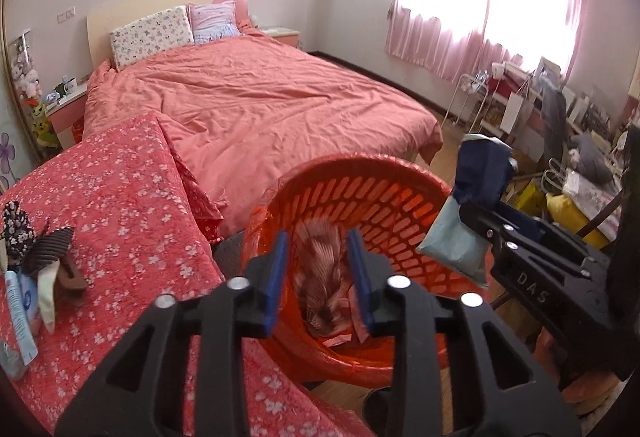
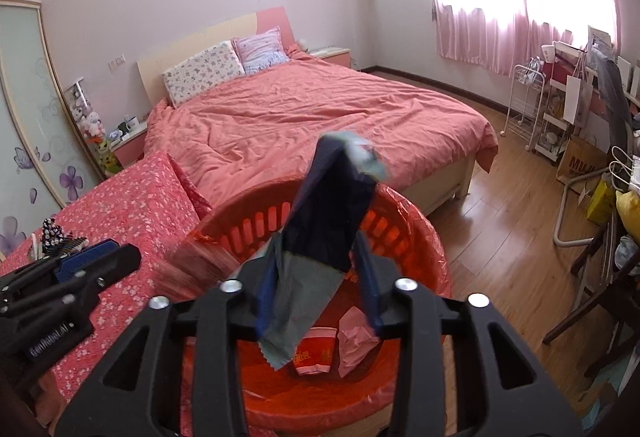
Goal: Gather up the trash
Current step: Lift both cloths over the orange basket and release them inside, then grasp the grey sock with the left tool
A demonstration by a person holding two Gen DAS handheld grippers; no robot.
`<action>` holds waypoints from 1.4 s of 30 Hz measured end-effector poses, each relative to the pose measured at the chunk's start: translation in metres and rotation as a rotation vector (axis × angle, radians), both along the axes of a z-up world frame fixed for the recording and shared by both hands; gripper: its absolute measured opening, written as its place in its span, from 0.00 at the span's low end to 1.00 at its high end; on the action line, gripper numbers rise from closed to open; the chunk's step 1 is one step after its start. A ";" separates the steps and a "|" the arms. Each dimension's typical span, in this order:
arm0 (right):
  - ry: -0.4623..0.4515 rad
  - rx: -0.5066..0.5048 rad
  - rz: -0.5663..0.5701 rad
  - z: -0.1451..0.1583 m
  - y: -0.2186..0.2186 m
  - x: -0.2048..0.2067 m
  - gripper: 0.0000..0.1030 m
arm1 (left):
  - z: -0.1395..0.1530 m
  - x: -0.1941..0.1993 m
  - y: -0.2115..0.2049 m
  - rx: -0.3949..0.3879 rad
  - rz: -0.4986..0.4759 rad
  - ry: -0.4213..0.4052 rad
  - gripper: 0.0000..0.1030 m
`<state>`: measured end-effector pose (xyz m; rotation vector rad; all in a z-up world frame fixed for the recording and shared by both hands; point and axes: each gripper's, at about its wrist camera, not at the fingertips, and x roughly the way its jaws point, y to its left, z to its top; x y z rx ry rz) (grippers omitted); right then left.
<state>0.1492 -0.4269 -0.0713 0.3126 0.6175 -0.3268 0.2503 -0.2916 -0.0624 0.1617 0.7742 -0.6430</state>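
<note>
An orange slatted trash basket (image 1: 360,193) with an orange liner stands beside a table under a red flowered cloth (image 1: 120,197). My left gripper (image 1: 318,269) is open over the basket; a blurred striped pink wrapper (image 1: 324,269) is between or just below its blue pads, apparently falling. My right gripper (image 2: 318,285) hangs over the basket (image 2: 416,237) with a dark blue and grey-green packet (image 2: 332,221) between its fingers; it also shows in the left wrist view (image 1: 480,173). A red paper cup (image 2: 314,353) and pink paper (image 2: 356,337) lie inside.
Small items lie at the table's left edge: a white-blue tube (image 1: 18,313), dark patterned cloth pieces (image 1: 44,245). A large bed with a salmon cover (image 1: 256,97) is behind. Wooden floor (image 2: 500,237) and cluttered shelves and bags (image 2: 580,141) are to the right.
</note>
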 end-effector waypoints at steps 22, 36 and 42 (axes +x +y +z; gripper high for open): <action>0.021 -0.022 0.082 0.010 0.050 0.001 0.61 | -0.002 -0.005 0.149 0.074 0.222 -0.035 0.51; 0.044 -0.060 0.281 0.011 0.157 0.025 0.61 | -0.029 0.011 0.354 0.110 0.648 0.098 0.56; 0.048 -0.063 0.341 0.008 0.193 0.037 0.61 | -0.043 0.023 0.365 0.078 0.678 0.154 0.55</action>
